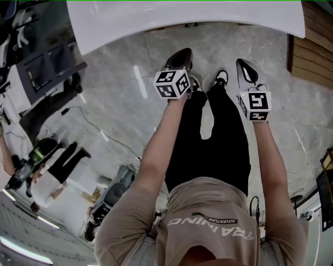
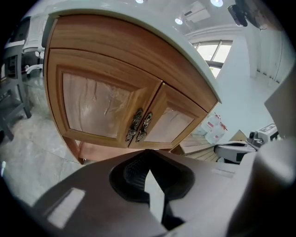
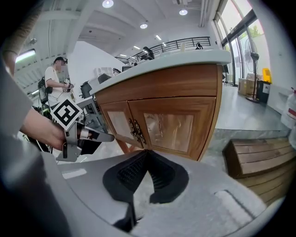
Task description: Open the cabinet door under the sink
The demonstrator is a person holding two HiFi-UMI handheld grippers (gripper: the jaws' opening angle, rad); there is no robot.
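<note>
The wooden cabinet (image 2: 106, 92) stands under a white counter (image 1: 182, 15), its two doors shut. Two ornate metal handles (image 2: 138, 126) sit side by side at the middle seam. They also show in the right gripper view as handles (image 3: 136, 131). My left gripper (image 2: 147, 152) is shut with nothing in it and points at the handles from a short way off. In the head view the left gripper (image 1: 183, 53) hangs just below the counter edge. My right gripper (image 3: 147, 152) is shut and empty, beside the left gripper (image 3: 99, 136). From above, the right gripper (image 1: 243, 65) is level with the left.
A low wooden bench (image 3: 259, 155) lies on the marble floor right of the cabinet. White boxes (image 2: 213, 129) and a machine (image 2: 236, 150) are beyond it. A person (image 3: 55, 78) stands at the back left, and another person (image 1: 47, 166) with equipment is at my left.
</note>
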